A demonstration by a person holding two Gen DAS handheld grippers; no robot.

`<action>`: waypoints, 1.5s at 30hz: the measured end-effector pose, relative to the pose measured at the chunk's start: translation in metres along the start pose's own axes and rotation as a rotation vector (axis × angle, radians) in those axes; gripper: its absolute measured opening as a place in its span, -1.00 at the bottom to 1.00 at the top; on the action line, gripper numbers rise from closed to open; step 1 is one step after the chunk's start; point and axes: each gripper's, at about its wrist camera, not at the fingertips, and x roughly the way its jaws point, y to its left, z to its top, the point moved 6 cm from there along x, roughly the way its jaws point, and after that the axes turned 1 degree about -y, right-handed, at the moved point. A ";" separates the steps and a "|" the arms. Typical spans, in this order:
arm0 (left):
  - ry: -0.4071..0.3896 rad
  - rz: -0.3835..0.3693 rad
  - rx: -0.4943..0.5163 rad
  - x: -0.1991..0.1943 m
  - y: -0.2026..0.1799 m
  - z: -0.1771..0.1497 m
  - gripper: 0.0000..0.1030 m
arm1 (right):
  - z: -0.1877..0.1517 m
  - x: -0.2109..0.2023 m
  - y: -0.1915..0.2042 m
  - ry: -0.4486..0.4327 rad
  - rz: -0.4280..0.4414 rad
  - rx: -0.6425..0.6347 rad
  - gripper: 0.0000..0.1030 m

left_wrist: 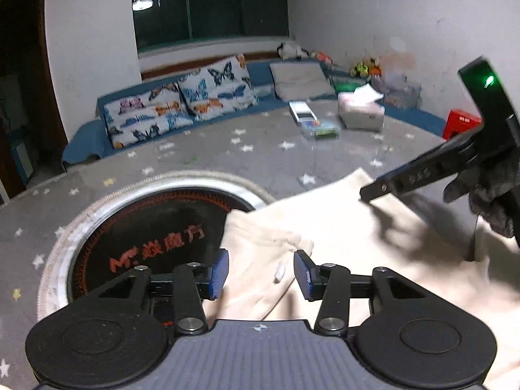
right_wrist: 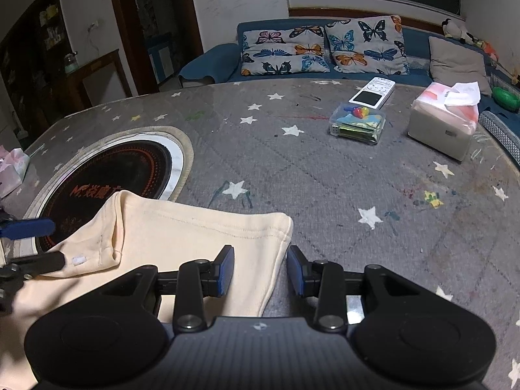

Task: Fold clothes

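A cream garment [left_wrist: 341, 227] lies on the grey star-patterned table cover [left_wrist: 227, 149], its left part draped over a round black cooktop [left_wrist: 146, 227]. My left gripper [left_wrist: 261, 273] is open, its blue pads on either side of a folded cream edge that bears a small white tag [left_wrist: 279, 271]. In the right wrist view the same garment [right_wrist: 182, 227] shows a stitched hem, and my right gripper [right_wrist: 260, 271] is open around its right corner. The right gripper [left_wrist: 367, 195] also shows in the left wrist view, held by a gloved hand [left_wrist: 487, 195] above the cloth.
On the far side of the table lie a white remote [right_wrist: 373, 92], a clear plastic box [right_wrist: 357, 125] of small items and a tissue box [right_wrist: 445, 120]. Behind it a blue sofa [right_wrist: 211, 61] holds butterfly cushions [right_wrist: 325, 47]. A doorway [right_wrist: 152, 22] is at the left.
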 end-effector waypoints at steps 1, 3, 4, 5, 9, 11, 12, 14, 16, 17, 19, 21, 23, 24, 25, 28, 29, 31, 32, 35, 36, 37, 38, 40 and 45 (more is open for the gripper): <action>0.011 -0.005 0.005 0.004 -0.001 -0.001 -0.08 | 0.000 0.000 0.000 0.001 0.000 -0.001 -0.32; 0.022 -0.019 0.029 0.009 -0.006 -0.004 -0.09 | 0.001 0.001 0.000 0.003 -0.001 -0.004 -0.32; 0.029 -0.029 0.041 0.011 -0.009 -0.006 -0.09 | 0.001 0.001 0.000 0.004 -0.001 -0.005 -0.32; 0.036 -0.040 0.052 0.013 -0.012 -0.008 -0.09 | 0.002 0.001 0.000 0.004 -0.002 -0.005 -0.33; 0.037 -0.046 0.080 0.020 -0.018 -0.009 -0.34 | 0.003 0.003 -0.001 0.006 -0.008 -0.003 -0.56; 0.034 -0.039 0.072 0.021 -0.015 -0.006 -0.84 | 0.004 0.004 -0.001 0.007 -0.014 -0.006 -0.74; 0.025 -0.032 0.063 0.021 -0.012 -0.004 -0.84 | 0.005 0.005 -0.001 0.006 -0.016 -0.008 -0.77; 0.013 0.002 0.024 0.022 0.006 0.003 -0.89 | 0.009 0.003 0.001 -0.006 -0.026 -0.026 -0.89; 0.004 0.043 -0.022 0.022 0.028 0.010 -0.89 | 0.016 0.002 0.003 -0.021 -0.033 -0.047 -0.91; -0.001 0.064 -0.045 0.022 0.039 0.014 -0.90 | 0.021 0.003 0.004 -0.029 -0.036 -0.056 -0.92; -0.011 0.106 -0.091 0.023 0.061 0.021 -0.90 | 0.030 0.004 0.007 -0.043 -0.044 -0.074 -0.92; -0.021 0.148 -0.137 0.023 0.083 0.028 -0.90 | 0.039 0.009 0.010 -0.052 -0.054 -0.091 -0.92; -0.031 0.190 -0.183 0.024 0.105 0.035 -0.90 | 0.048 0.016 0.013 -0.062 -0.066 -0.111 -0.92; -0.029 0.207 -0.201 0.026 0.115 0.036 -0.90 | 0.053 0.021 0.015 -0.066 -0.074 -0.122 -0.92; -0.019 0.220 -0.212 0.030 0.122 0.034 -0.90 | 0.057 0.027 0.016 -0.066 -0.077 -0.128 -0.92; 0.010 0.258 -0.246 0.044 0.143 0.028 -0.91 | 0.069 0.043 0.019 -0.066 -0.087 -0.147 -0.92; 0.022 0.268 -0.255 0.049 0.149 0.026 -0.90 | 0.071 0.051 0.019 -0.060 -0.088 -0.151 -0.92; 0.053 0.282 -0.269 0.058 0.156 0.019 -0.90 | 0.075 0.068 0.022 -0.039 -0.091 -0.168 -0.92; 0.072 0.290 -0.274 0.063 0.160 0.015 -0.90 | 0.075 0.074 0.023 -0.030 -0.099 -0.177 -0.92; 0.099 0.315 -0.286 0.068 0.168 0.010 -0.86 | 0.075 0.083 0.024 -0.015 -0.104 -0.196 -0.89; 0.101 0.320 -0.293 0.067 0.170 0.010 -0.85 | 0.076 0.084 0.024 -0.013 -0.104 -0.203 -0.89; 0.104 0.326 -0.300 0.067 0.173 0.010 -0.83 | 0.076 0.081 0.024 -0.012 -0.099 -0.206 -0.86; 0.104 0.331 -0.305 0.065 0.175 0.010 -0.83 | 0.076 0.077 0.024 -0.011 -0.093 -0.210 -0.84; 0.092 0.331 -0.300 0.060 0.174 0.016 -0.83 | 0.072 0.062 0.029 -0.012 -0.058 -0.227 -0.81; 0.079 0.264 -0.268 0.060 0.149 0.034 -0.80 | 0.052 0.013 0.054 0.005 0.064 -0.312 -0.77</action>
